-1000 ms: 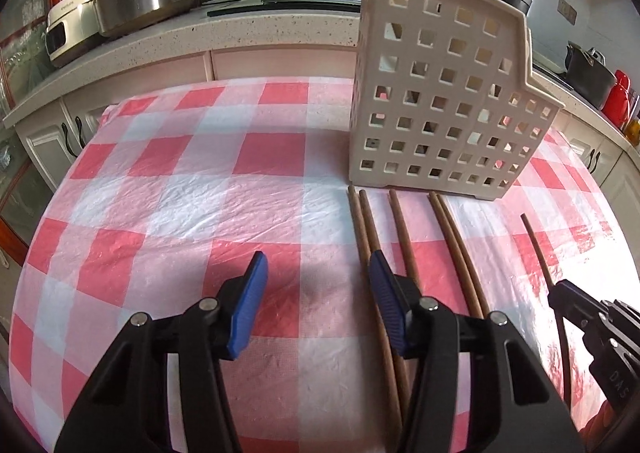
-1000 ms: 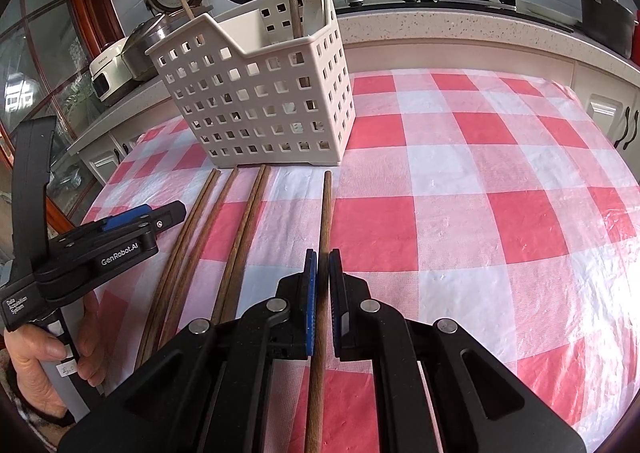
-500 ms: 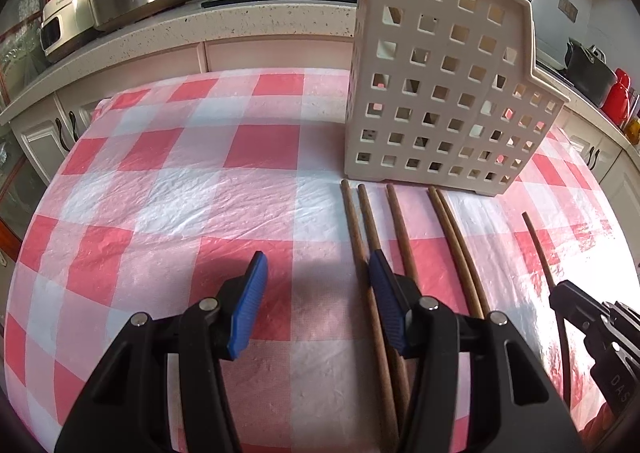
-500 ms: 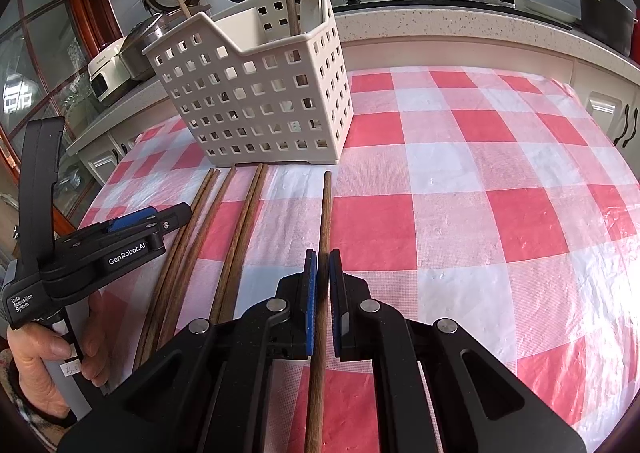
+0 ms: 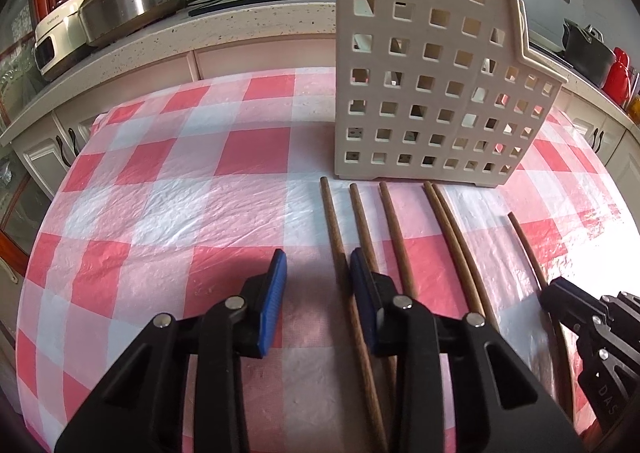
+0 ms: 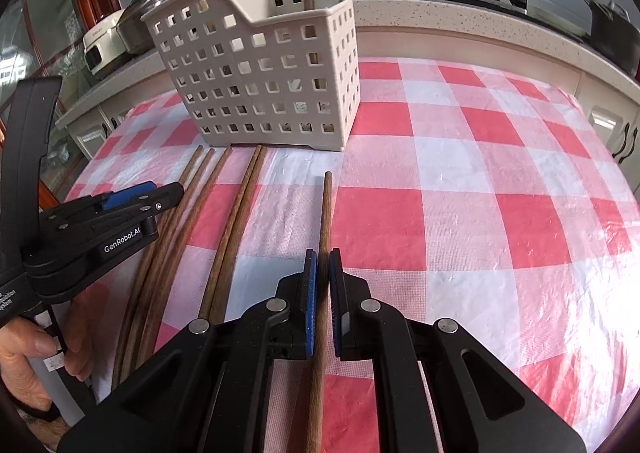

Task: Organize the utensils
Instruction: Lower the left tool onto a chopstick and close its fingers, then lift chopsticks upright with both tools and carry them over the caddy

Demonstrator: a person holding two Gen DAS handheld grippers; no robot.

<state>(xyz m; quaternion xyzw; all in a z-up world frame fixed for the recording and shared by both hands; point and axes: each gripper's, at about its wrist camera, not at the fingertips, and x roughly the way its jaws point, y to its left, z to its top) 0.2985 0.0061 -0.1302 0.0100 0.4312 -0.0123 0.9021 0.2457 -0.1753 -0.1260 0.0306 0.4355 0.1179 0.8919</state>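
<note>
You had a red-and-white checked tablecloth point(image 6: 460, 213) under everything, its plastic sheen pale where the light hit. The chopsticks point(image 5: 394, 237) lying on it were brown wood, and the one chopstick point(image 6: 325, 221) between your right gripper's point(image 6: 322, 285) pads was the same brown. Both grippers were black with blue pads point(image 5: 273, 293); your left gripper point(image 5: 316, 293) carried white lettering on its side. The perforated utensil basket point(image 5: 420, 93) was cream-white, pierced by a grid of square holes. Behind it, the countertop point(image 6: 460, 25) was speckled beige.
</note>
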